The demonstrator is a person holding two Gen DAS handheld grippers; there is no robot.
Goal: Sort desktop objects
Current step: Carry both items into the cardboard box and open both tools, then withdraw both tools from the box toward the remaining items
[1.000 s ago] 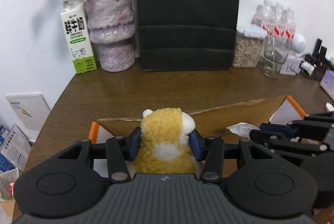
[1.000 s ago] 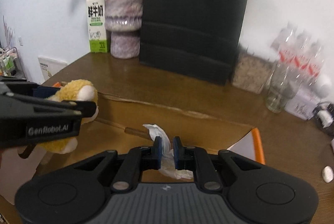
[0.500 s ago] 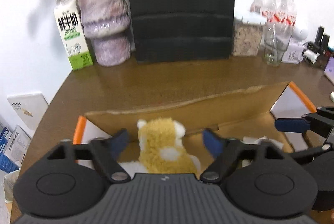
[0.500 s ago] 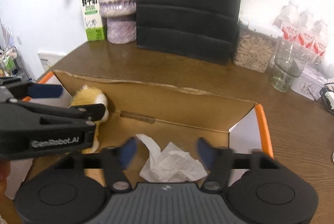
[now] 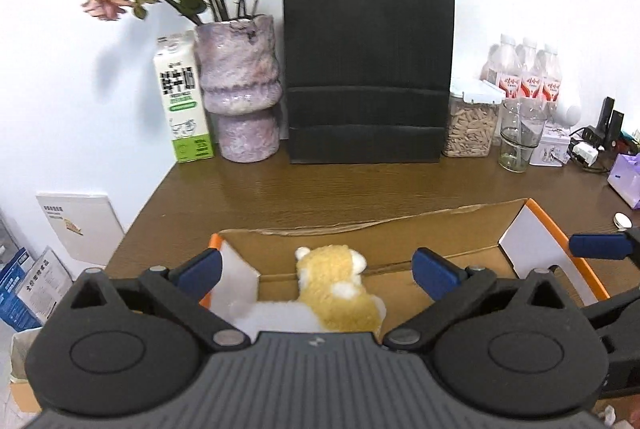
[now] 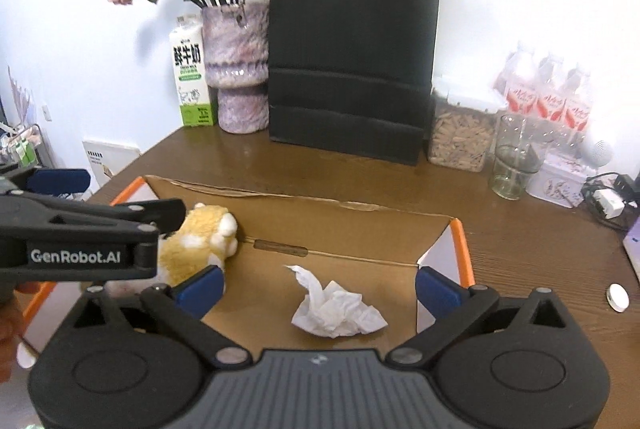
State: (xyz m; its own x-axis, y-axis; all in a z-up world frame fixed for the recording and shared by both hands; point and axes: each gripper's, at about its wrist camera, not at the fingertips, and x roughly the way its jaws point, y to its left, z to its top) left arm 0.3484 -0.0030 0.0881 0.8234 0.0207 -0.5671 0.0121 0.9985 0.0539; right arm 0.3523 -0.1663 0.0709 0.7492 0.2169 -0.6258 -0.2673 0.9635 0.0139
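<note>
A yellow and white plush toy (image 5: 336,289) lies at the left end of an open cardboard box (image 5: 400,229) with orange-edged flaps. My left gripper (image 5: 318,271) hovers above it. Its jaws are opening wide, and the blue pads stand clear of the toy on both sides. In the right wrist view, a crumpled white tissue (image 6: 336,313) rests on the floor of the box (image 6: 340,225), right of the plush toy (image 6: 200,241). My right gripper (image 6: 320,289) hangs over the tissue with its jaws opening and the pads far from it. The left gripper's finger (image 6: 92,229) crosses that view at the left.
Along the wall stand a milk carton (image 5: 182,109), a purple vase of dried roses (image 5: 240,89), a black paper bag (image 5: 368,69), a jar of seeds (image 5: 470,125), a glass (image 5: 520,137) and bottles (image 5: 528,77). A small white disc (image 6: 616,297) lies right of the box.
Both grippers went from shut to wide open. The left let go of the plush toy and the right let go of the tissue, and both now lie in the box. Both grippers drew back and up.
</note>
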